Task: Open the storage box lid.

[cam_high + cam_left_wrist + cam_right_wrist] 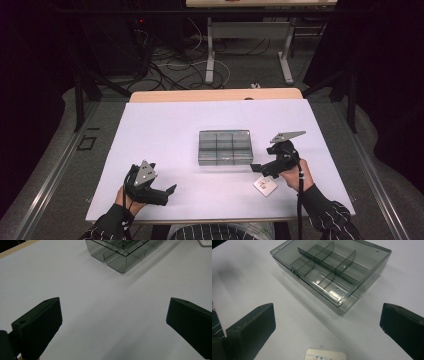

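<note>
Card down, box still shut

My right gripper (pixel 256 169) gapes empty above the small white card (pixel 265 185), near-right of the clear divided box (pixel 224 147) mid-table; my left gripper (pixel 170 190) rests wide, empty, near-left.

The right gripper (pixel 328 325) has its two black jaws wide apart at the lower corners, bare white table (pixel 249 277) between them. A smoky clear compartment box (pixel 332 272) fills the upper middle — lid apparently shut. A small white card (pixel 325 356) sits at the bottom edge — markings unreadable.
</note>
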Demonstrator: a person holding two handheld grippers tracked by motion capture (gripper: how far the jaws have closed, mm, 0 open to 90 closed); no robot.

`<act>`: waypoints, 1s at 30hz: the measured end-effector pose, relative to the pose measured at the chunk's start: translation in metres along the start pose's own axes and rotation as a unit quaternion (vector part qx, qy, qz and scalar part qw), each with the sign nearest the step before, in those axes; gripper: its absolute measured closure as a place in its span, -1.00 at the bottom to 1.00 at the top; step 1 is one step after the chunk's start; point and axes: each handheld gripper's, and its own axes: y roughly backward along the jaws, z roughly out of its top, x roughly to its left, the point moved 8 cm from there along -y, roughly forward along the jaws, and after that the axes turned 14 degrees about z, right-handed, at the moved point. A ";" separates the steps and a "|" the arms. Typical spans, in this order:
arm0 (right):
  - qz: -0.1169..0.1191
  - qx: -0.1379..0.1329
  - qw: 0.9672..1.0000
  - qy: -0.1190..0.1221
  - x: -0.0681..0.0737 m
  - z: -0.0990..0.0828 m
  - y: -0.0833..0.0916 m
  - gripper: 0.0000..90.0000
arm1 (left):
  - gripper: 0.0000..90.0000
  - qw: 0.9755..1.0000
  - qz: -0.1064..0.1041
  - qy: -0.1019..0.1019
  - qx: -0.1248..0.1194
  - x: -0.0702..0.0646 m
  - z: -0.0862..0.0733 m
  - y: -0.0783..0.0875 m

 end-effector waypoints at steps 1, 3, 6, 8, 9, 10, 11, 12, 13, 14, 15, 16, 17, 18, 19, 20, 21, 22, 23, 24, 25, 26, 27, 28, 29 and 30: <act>0.004 -0.001 1.000 0.000 0.004 0.000 -0.001 -1.00 | -0.99 1.000 -0.001 -0.001 0.001 0.000 0.000 0.000; 0.006 -0.002 1.000 0.005 0.009 0.000 -0.003 -0.99 | -0.99 1.000 -0.001 0.001 0.000 -0.001 0.000 0.000; 0.007 -0.005 1.000 0.007 0.015 0.000 -0.006 -0.85 | -0.99 1.000 -0.001 0.005 0.001 0.000 -0.001 0.000; 0.009 0.002 1.000 0.009 0.018 -0.001 -0.008 -0.76 | -0.99 1.000 0.000 0.007 0.001 0.000 -0.001 0.000; 0.003 -0.005 1.000 0.011 0.019 0.001 -0.010 -0.66 | -0.99 1.000 -0.002 0.008 0.001 0.000 -0.001 -0.001; 0.002 -0.010 1.000 0.015 0.023 0.003 -0.014 -0.59 | -0.99 1.000 -0.003 0.008 0.002 0.001 -0.001 -0.001; 0.001 -0.012 1.000 0.018 0.023 0.004 -0.015 -0.52 | -0.99 1.000 -0.003 0.008 0.002 0.001 -0.001 -0.001; 0.001 -0.012 1.000 0.018 0.023 0.004 -0.015 -0.52 | -0.99 1.000 -0.004 0.008 0.001 0.001 -0.002 -0.001; 0.000 -0.012 1.000 0.020 0.026 0.004 -0.020 -0.37 | -0.99 1.000 -0.005 0.009 0.001 0.001 -0.002 -0.001; -0.001 -0.012 1.000 0.021 0.027 0.005 -0.022 -0.30 | -0.99 1.000 -0.005 0.011 0.001 0.001 -0.002 -0.001; -0.005 -0.011 1.000 0.022 0.027 0.005 -0.023 -0.18 | -0.99 1.000 -0.007 0.013 0.001 0.000 -0.002 -0.001; -0.005 -0.011 1.000 0.018 0.028 0.005 -0.025 -0.10 | -0.99 1.000 -0.005 0.009 0.002 0.001 -0.001 -0.001; -0.006 -0.017 1.000 0.021 0.027 0.005 -0.028 -0.03 | -0.99 1.000 -0.006 0.013 -0.003 0.000 -0.001 -0.002; -0.007 -0.022 1.000 0.019 0.028 0.006 -0.030 0.07 | -0.99 1.000 -0.007 0.008 -0.001 -0.001 -0.001 -0.002; -0.007 -0.022 1.000 0.019 0.028 0.006 -0.030 0.07 | -0.99 1.000 -0.007 0.008 -0.001 -0.001 -0.001 -0.002; -0.009 -0.007 1.000 0.022 0.030 0.003 -0.038 0.20 | -0.99 1.000 -0.008 0.007 0.000 -0.001 -0.001 -0.002; -0.008 -0.005 1.000 0.020 0.032 0.003 -0.041 0.24 | -0.99 1.000 -0.007 0.008 0.000 -0.001 -0.001 -0.002; -0.009 -0.009 1.000 0.022 0.032 0.004 -0.044 0.30 | -0.99 1.000 -0.006 0.010 0.001 0.000 -0.001 -0.002; -0.012 -0.009 1.000 0.023 0.032 0.004 -0.046 0.38 | -0.99 1.000 -0.007 0.008 0.004 0.000 -0.001 -0.002; -0.010 -0.005 1.000 0.025 0.033 0.005 -0.049 0.43 | -0.99 1.000 -0.008 0.009 0.004 0.000 -0.001 -0.002; -0.011 -0.013 1.000 0.026 0.033 0.006 -0.053 0.50 | -0.99 1.000 -0.006 0.007 0.000 -0.001 0.000 -0.003; -0.011 -0.013 1.000 0.026 0.033 0.006 -0.053 0.50 | -0.99 1.000 -0.006 0.007 0.000 -0.001 0.000 -0.003; -0.011 -0.011 1.000 0.027 0.033 0.006 -0.056 0.56 | -0.99 1.000 -0.006 0.005 0.002 -0.002 0.000 -0.003; -0.013 -0.010 1.000 0.024 0.033 0.006 -0.063 0.69 | -0.99 1.000 -0.007 0.007 0.001 -0.003 0.000 -0.003; -0.013 -0.006 1.000 0.021 0.032 0.005 -0.065 0.73 | -0.99 1.000 -0.006 0.006 0.001 -0.003 0.000 -0.003; -0.014 -0.006 1.000 0.019 0.031 0.005 -0.068 0.75 | -0.99 1.000 -0.006 0.007 0.001 -0.002 0.000 -0.003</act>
